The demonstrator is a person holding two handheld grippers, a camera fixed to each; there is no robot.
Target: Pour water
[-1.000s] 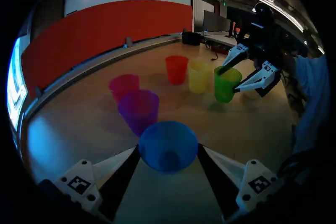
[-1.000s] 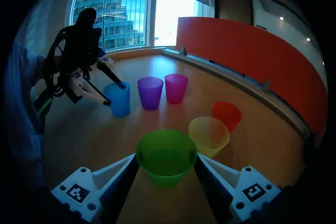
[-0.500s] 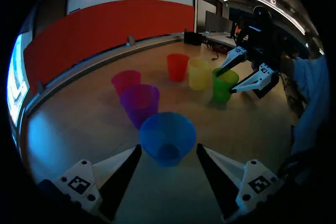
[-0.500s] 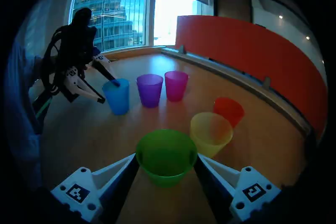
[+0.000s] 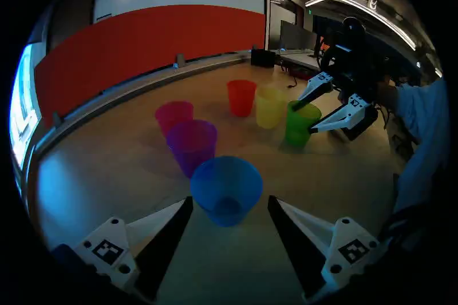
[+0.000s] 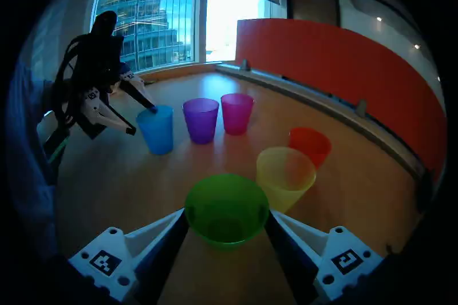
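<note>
Six plastic cups stand upright on the wooden table (image 6: 137, 190), in two short rows. The blue cup (image 5: 226, 190), the purple cup (image 5: 192, 145) and the pink cup (image 5: 173, 115) make one row. The green cup (image 6: 226, 210), the yellow cup (image 6: 284, 176) and the red cup (image 6: 309, 146) make the other, the yellow just beside the green.

The left gripper (image 5: 229, 199) sits with its jaws spread a little wider than the blue cup. The fingertips flank the cup near its rim, and in the left gripper view a sliver of table shows between the cup and one finger, so it is not clamping anything. The blue cup rests on the table at the mouth of the jaws. There is a darker patch at its bottom (whether that is water or only shadow, I cannot tell).

The right gripper (image 6: 226, 213) has both fingers pressed against the sides of the green cup, closed as far as the cup allows. From across the table, in the left gripper view, that cup stands level with its base down on the wood, held between the two white fingers. Looking into it in the right gripper view, its floor is plain to see, but I cannot say whether any water is in it. The other four cups are translucent and too far off to judge their contents.

A pale blue sleeve (image 5: 423, 127) shows behind the right gripper, and a long red wall panel (image 5: 143, 36) runs beyond the table.
</note>
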